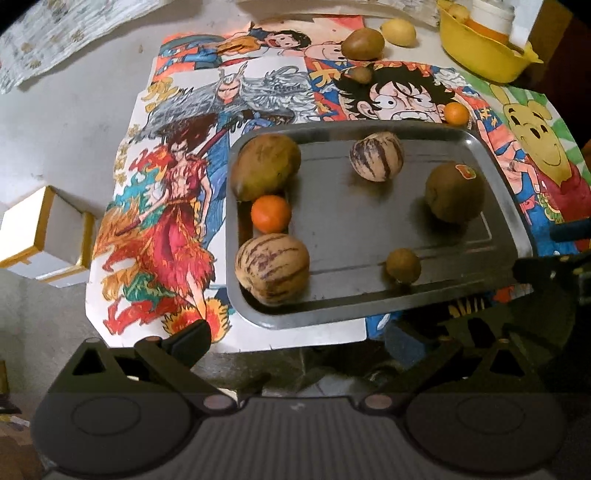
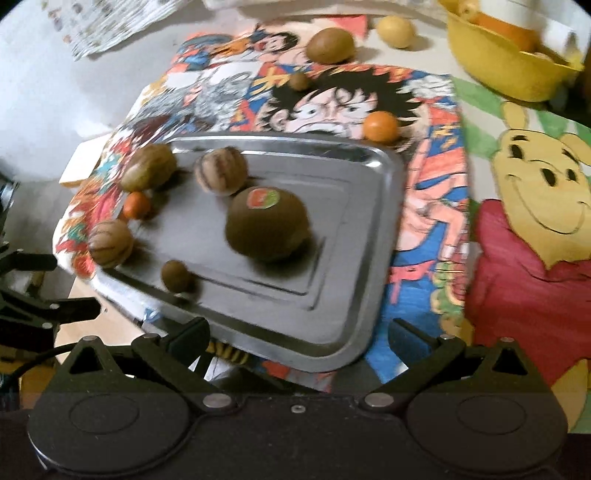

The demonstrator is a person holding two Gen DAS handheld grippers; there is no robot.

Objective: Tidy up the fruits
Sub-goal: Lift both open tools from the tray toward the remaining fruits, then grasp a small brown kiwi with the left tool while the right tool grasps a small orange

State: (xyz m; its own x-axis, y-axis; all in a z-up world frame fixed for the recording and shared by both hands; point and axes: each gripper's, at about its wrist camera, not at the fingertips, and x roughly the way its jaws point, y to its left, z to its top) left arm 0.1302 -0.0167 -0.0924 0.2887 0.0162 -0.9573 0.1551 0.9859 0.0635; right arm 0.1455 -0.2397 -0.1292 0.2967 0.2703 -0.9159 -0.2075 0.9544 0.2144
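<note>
A steel tray [image 1: 369, 302] [image 2: 373, 206] lies on cartoon drawings. In it are a mango [image 1: 266, 166] [image 2: 148, 171], a tangerine [image 1: 271, 214] [image 2: 136, 205], two striped melons [image 1: 272, 268] [image 1: 376, 156] [image 2: 110, 243] [image 2: 221, 170], a stickered kiwi [image 1: 454, 192] [image 2: 266, 223] and a small brown fruit [image 1: 403, 264] [image 2: 176, 275]. Outside the tray lie a kiwi [image 1: 362, 43] [image 2: 331, 45], a lemon [image 1: 398, 32] [image 2: 394, 31], a small brown fruit [image 1: 360, 74] [image 2: 298, 81] and a tangerine [image 1: 456, 113] [image 2: 380, 126]. My left gripper [image 1: 295, 343] is open and empty before the tray's near edge. My right gripper [image 2: 299, 341] is open and empty over the tray's near corner.
A yellow bowl [image 1: 476, 48] [image 2: 506, 66] with fruit stands at the far right. A white box with gold edges [image 1: 44, 236] sits left of the drawings. Patterned paper [image 1: 55, 33] lies at the far left. The right gripper's body [image 1: 554, 266] shows beside the tray.
</note>
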